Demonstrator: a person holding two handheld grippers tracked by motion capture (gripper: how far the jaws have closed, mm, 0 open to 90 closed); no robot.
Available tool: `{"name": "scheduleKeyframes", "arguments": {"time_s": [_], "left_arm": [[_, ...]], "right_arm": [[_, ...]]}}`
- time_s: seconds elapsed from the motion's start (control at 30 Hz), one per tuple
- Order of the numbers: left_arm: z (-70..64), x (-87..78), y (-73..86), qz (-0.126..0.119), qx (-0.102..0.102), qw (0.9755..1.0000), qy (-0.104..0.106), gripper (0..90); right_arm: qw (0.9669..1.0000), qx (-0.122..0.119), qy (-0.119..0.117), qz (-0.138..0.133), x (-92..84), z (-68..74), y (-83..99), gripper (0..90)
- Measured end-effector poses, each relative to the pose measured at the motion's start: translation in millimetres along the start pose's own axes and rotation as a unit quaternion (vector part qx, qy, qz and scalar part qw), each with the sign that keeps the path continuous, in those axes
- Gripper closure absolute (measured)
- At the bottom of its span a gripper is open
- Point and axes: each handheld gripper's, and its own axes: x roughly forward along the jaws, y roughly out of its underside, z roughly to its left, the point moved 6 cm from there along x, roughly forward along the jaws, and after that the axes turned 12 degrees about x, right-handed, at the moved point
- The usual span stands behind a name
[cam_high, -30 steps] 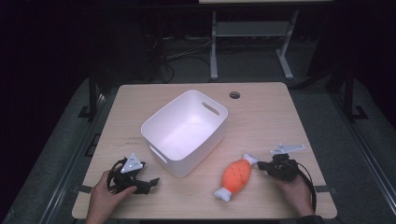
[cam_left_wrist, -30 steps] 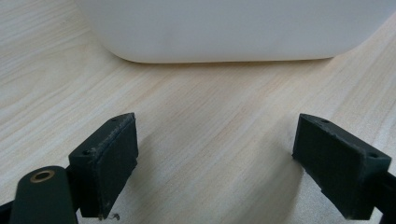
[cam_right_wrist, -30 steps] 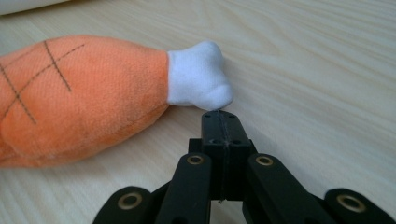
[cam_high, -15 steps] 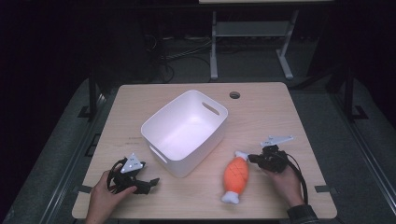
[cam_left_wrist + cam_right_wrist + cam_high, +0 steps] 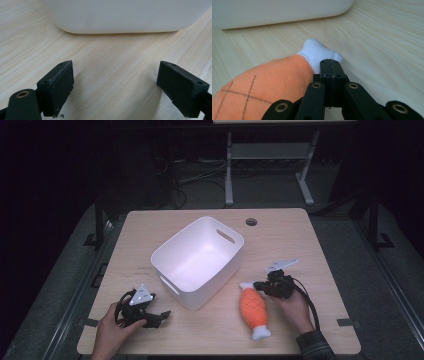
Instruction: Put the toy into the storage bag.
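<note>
An orange plush toy with white ends lies on the table in front of the white tub, shown in the high view. My right gripper is shut, its tips against the toy's far white end. The right gripper view shows the closed jaws of that gripper with nothing between them, and the orange body just to their left. At the front left of the table my left gripper rests in a hand. It stands open over bare wood, facing the tub wall.
The tub stands empty and tilted diagonally mid-table, with handle slots in its ends. A round cable hole sits near the table's far edge. Cables trail from both grippers. Dark floor and a metal frame lie beyond the table.
My right gripper has moved left toward the tub, and the toy's far white end has swung left with it. The left gripper has stayed put.
</note>
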Motion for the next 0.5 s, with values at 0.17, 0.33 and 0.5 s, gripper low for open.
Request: {"name": "scheduleKeyframes", "arguments": {"time_s": [0.17,0.33,0.5], "left_arm": [[0.1,0.0,0.0,0.000,0.000,1.0000,0.000,13.3],[0.3,0.0,0.0,0.000,0.002,1.0000,-0.001,13.3],[0.2,0.0,0.0,0.000,0.002,1.0000,-0.001,13.3]], "right_arm": [[0.9998,-0.016,-0.009,-0.002,7.6,7.7,-8.8,89.5],[0.9993,-0.025,-0.029,0.002,17.0,15.0,-12.3,89.4],[0.9980,-0.046,-0.038,0.021,24.1,25.9,-14.2,87.7]]}}
